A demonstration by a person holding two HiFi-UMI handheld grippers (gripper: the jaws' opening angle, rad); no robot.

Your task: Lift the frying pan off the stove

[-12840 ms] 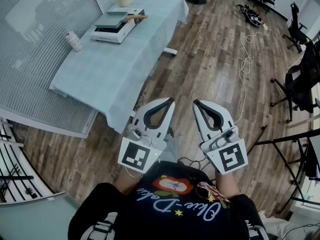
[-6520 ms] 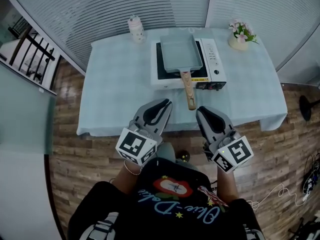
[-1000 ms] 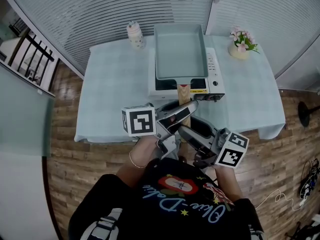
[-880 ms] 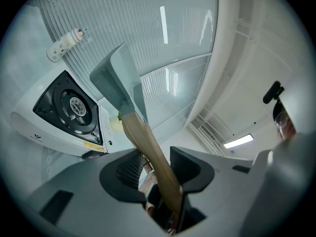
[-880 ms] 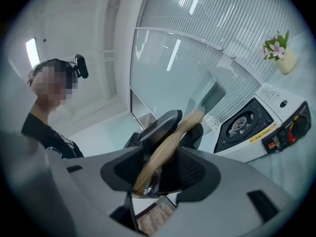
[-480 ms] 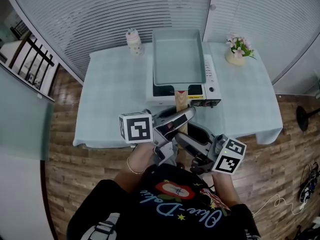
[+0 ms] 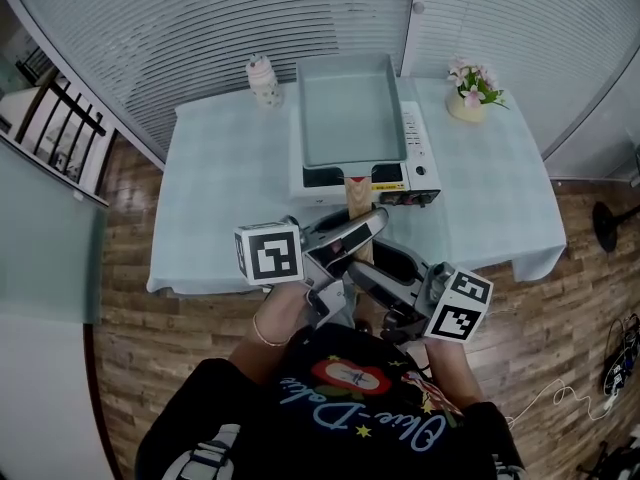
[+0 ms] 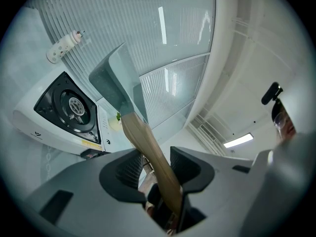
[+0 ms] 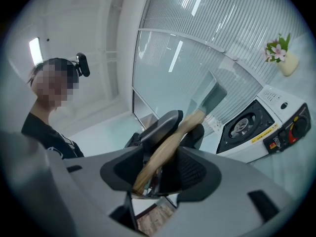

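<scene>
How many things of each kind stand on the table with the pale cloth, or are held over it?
pale blue rectangular frying pan with a wooden handle: 1
white portable gas stove: 1
white patterned bottle: 1
cream pot of pink flowers: 1
Total: 4

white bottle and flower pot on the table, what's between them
In the head view, the white portable stove sits between them, with the pale teal rectangular frying pan raised over it.
</scene>
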